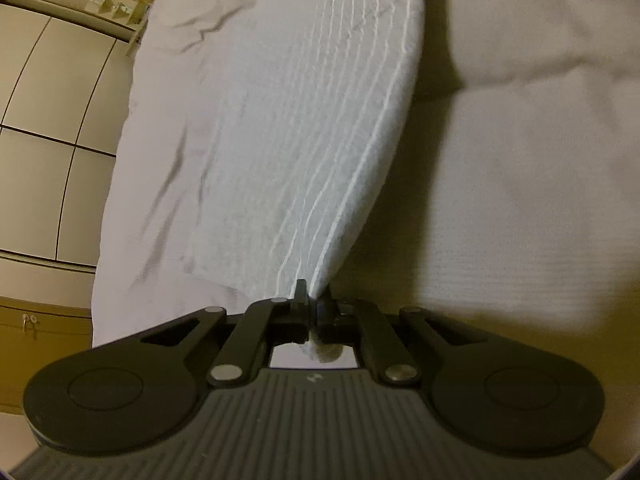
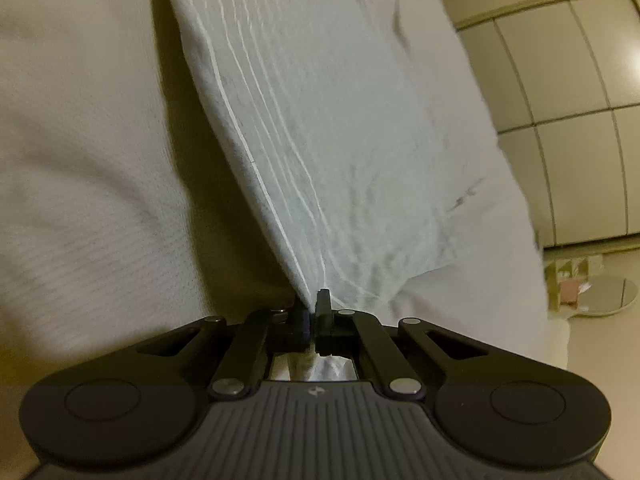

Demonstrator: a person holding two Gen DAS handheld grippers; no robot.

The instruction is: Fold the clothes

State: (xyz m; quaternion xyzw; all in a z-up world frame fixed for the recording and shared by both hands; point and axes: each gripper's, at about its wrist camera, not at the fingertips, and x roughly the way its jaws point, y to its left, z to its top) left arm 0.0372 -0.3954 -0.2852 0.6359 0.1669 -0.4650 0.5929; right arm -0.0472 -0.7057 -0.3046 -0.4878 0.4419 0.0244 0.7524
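Observation:
A pale grey-white cloth with thin white stripes (image 1: 304,128) hangs stretched away from my left gripper (image 1: 314,294), which is shut on one corner of it. The same cloth (image 2: 320,120) fills the middle of the right wrist view, and my right gripper (image 2: 312,300) is shut on another corner. The cloth is lifted above a white bed sheet (image 1: 520,160), which also shows in the right wrist view (image 2: 80,140). A little cloth bunches behind each pair of fingers.
Beige wardrobe doors (image 1: 48,120) stand at the left, and show in the right wrist view (image 2: 580,120). A round mirror-topped table (image 2: 608,296) stands low on the floor. A wooden bed frame (image 1: 40,332) edges the mattress.

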